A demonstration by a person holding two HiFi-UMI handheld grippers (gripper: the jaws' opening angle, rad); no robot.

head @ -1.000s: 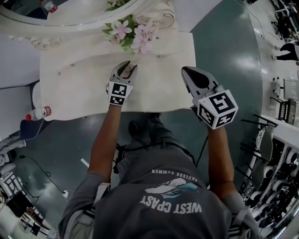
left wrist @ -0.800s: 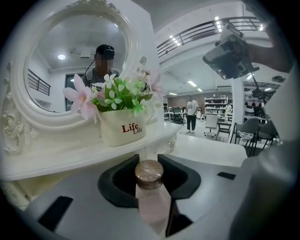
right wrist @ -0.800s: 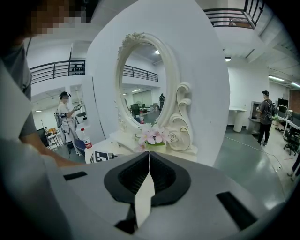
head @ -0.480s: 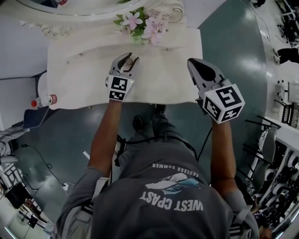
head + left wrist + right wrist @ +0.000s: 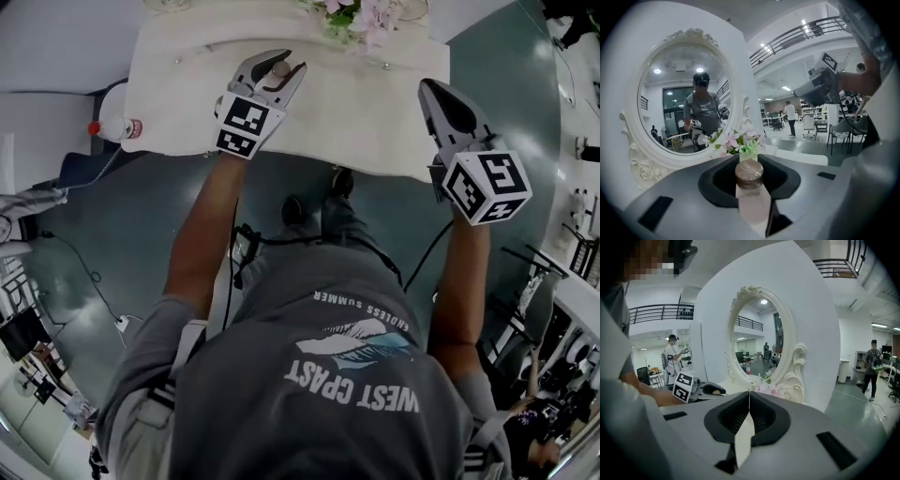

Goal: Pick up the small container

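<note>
The small container [image 5: 278,69] is a pale little jar with a brown wrapped lid [image 5: 749,173]. My left gripper [image 5: 277,63] is shut on it, and the jar stands upright between the jaws, held above the white dressing table [image 5: 375,127]. In the left gripper view the jar fills the gap of the left gripper [image 5: 749,164]. My right gripper [image 5: 430,87] hovers over the table's right part, shut with nothing in it. In the right gripper view the right gripper [image 5: 749,395] shows its jaws meeting in a thin line, with the left gripper [image 5: 710,390] off to its left.
An oval mirror [image 5: 684,108] in an ornate white frame stands at the back of the table, with pink flowers [image 5: 361,14] at its foot. A bottle with a red cap [image 5: 117,128] lies on a low surface left of the table. People stand in the hall behind.
Both grippers have risen, the left one more, carrying the small container up off the table. The right gripper stayed shut and drifted right.
</note>
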